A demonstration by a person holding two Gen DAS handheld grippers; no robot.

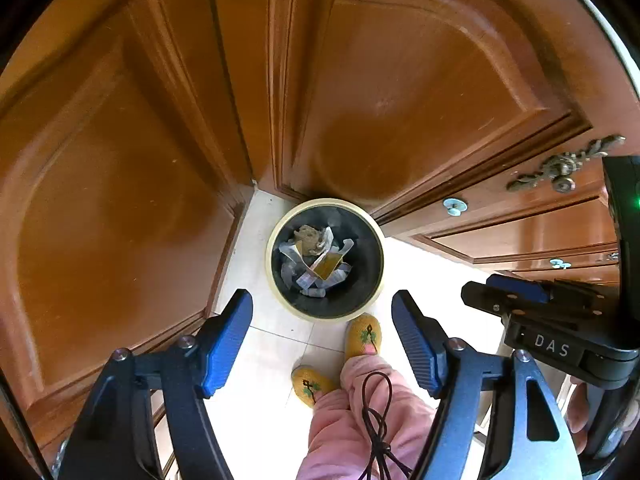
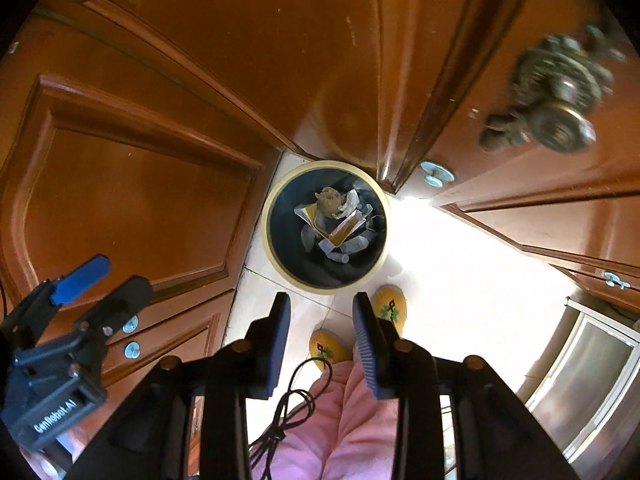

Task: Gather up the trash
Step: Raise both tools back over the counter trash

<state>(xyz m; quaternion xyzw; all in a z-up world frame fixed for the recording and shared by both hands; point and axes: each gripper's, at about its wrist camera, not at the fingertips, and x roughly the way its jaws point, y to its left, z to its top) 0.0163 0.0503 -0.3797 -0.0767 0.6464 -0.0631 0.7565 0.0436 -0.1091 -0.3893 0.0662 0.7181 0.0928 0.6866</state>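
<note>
Nearest the left wrist camera, the left gripper point(image 1: 322, 336) points steeply down with its blue ribbed pads spread wide and nothing between them; in the right wrist view the right gripper point(image 2: 322, 344) also points down, its pads parted by a narrower gap and likewise pinching nothing. Below both hang the person's quilted pink trouser legs point(image 1: 352, 420) and a dark looped cord point(image 1: 376, 420), cut off by the lower edge; past them two yellow knitted slippers point(image 1: 363, 336) with a green leaf motif stand on the pale tiled floor point(image 1: 276, 344).

Just beyond the toe of the farther slipper, the trash bin point(image 1: 325, 259) sits on the floor in the corner where the wooden cabinet doors point(image 1: 420, 92) meet; it is round, with a cream rim and a dark liner. Inside lies the collected trash point(image 1: 318, 258): a brownish crumpled wad towards the far side, a yellow-and-white flattened carton in the middle, pale wrappers and what look like small clear bottles lower down; the pieces overlap, so the lowest ones are hard to make out.

The doors are glossy reddish-brown wood with raised arched panels, bent by the lens; an ornate brass handle point(image 2: 556, 120) is blurred at the right, and small pale-blue knobs point(image 1: 455, 205) mark the drawers. The floor right of the bin is washed out by glare.
</note>
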